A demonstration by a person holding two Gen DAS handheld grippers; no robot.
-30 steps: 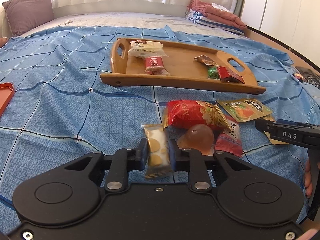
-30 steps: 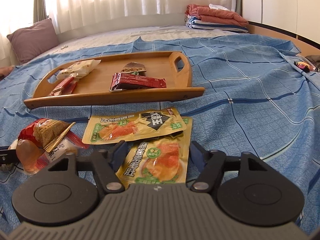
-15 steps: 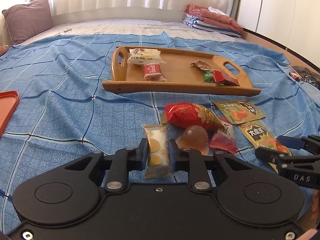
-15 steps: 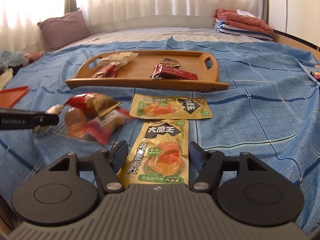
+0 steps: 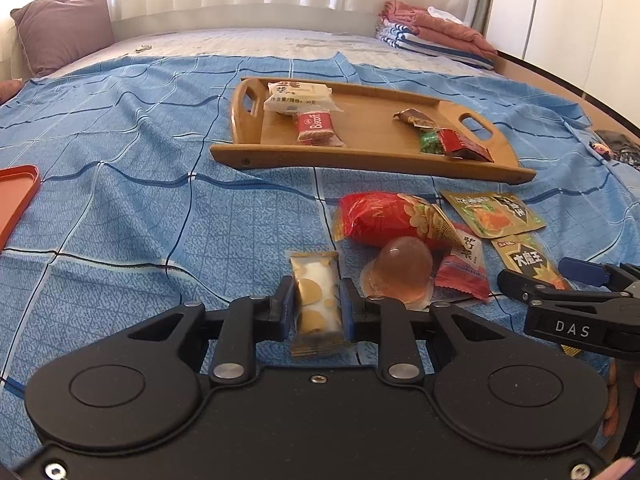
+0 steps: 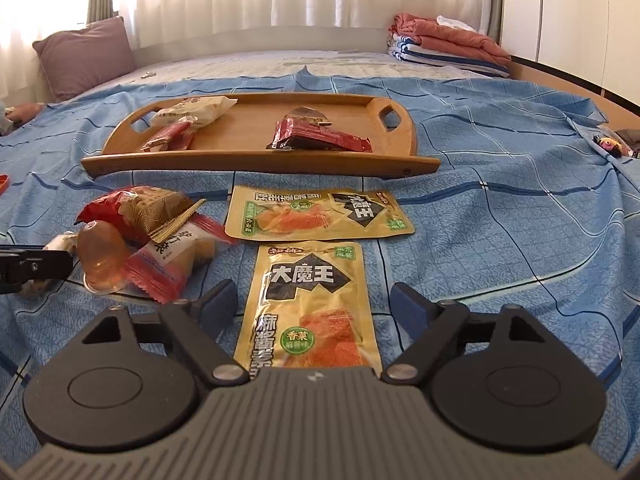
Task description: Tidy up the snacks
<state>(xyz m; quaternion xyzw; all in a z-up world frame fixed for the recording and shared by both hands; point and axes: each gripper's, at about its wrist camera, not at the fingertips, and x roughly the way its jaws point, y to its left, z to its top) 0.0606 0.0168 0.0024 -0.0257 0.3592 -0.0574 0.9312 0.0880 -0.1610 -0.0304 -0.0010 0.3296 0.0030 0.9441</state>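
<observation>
My left gripper (image 5: 318, 308) holds a small biscuit packet (image 5: 316, 288) with round biscuits, just above the blue bedspread. Its jaws are starting to open, pads still touching the packet's sides. My right gripper (image 6: 314, 304) is opening wide around a yellow pouch (image 6: 308, 280) that lies flat on the bedspread, and its pads stand clear of the pouch edges. In the left wrist view the right gripper (image 5: 534, 274) sits low at the right. The wooden tray (image 5: 372, 160) lies beyond, holding several snacks.
A red chips bag (image 5: 380, 216), a jelly cup (image 5: 404, 272), a red-and-white packet (image 5: 464, 264) and a second yellow pouch (image 6: 316, 212) lie between grippers and tray. An orange tray (image 5: 16, 196) is at the left edge. Folded blankets (image 6: 448, 46) sit far back.
The right gripper's jaws have spread wider and no longer touch the yellow pouch, which lies flat. That gripper shifted a little. The left gripper keeps still with the biscuit packet.
</observation>
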